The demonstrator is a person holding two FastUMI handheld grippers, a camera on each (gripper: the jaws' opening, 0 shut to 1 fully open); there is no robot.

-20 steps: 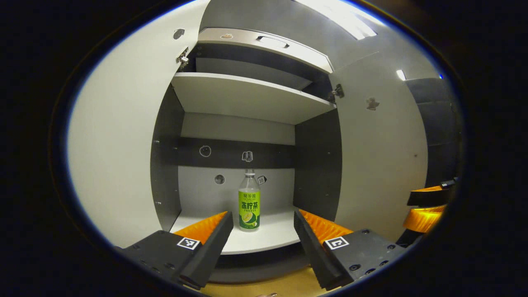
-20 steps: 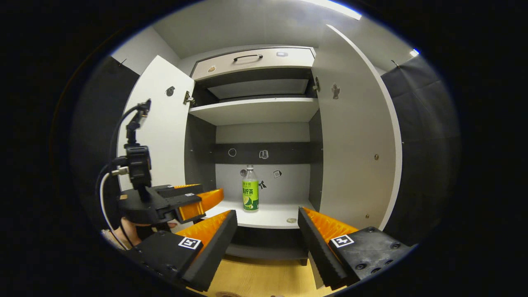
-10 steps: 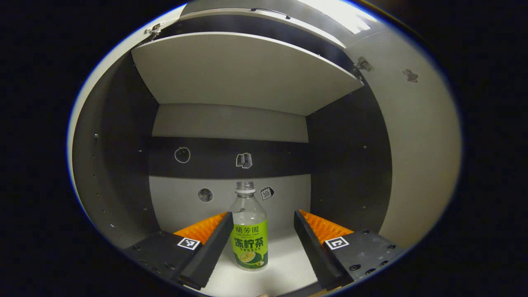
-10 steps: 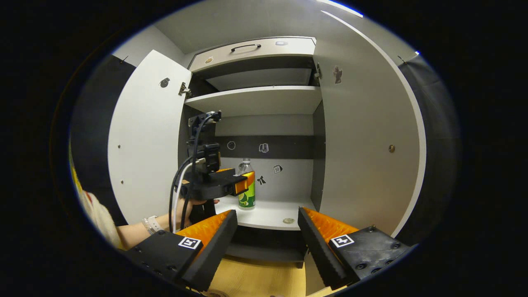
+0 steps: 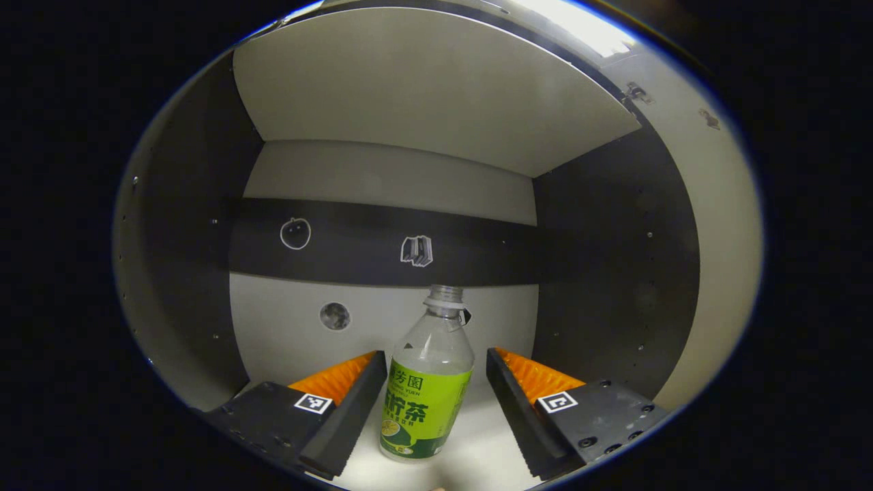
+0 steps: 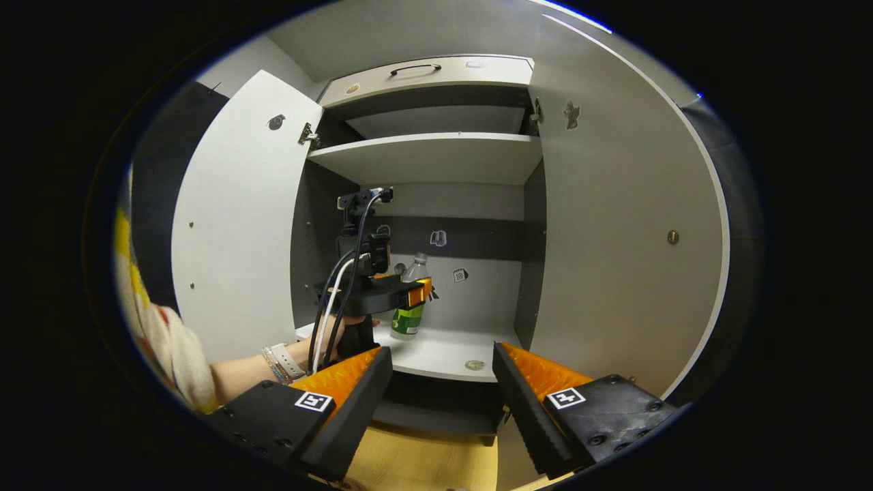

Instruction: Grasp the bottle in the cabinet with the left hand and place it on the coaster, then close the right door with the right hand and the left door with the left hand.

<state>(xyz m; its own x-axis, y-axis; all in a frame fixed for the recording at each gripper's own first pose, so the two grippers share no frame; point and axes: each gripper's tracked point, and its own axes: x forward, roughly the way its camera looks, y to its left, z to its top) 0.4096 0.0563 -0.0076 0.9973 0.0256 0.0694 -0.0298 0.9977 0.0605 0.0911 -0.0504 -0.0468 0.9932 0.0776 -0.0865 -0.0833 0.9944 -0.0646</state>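
Observation:
A clear bottle (image 5: 424, 399) with a green label stands on the cabinet's lower shelf (image 5: 477, 457), its neck leaning to the right. My left gripper (image 5: 434, 382) is open, one finger on each side of the bottle; a gap shows at the right finger. In the right gripper view, the left gripper (image 6: 416, 297) reaches into the cabinet at the bottle (image 6: 410, 315), held by a hand. A small round coaster (image 6: 472, 365) lies near the shelf's front edge. My right gripper (image 6: 440, 402) hangs open in front of the cabinet, holding nothing. The left door (image 6: 232, 225) and right door (image 6: 614, 259) stand open.
An upper shelf (image 6: 430, 158) spans the cabinet above the bottle, with a drawer front (image 6: 423, 73) over it. Dark side walls (image 5: 607, 273) close in the compartment. A wooden floor (image 6: 423, 464) lies below. A person's sleeve (image 6: 160, 341) is at the left.
My left gripper has moved forward into the cabinet until its fingers flank the bottle, which now leans. The right gripper has drifted slightly closer to the right door.

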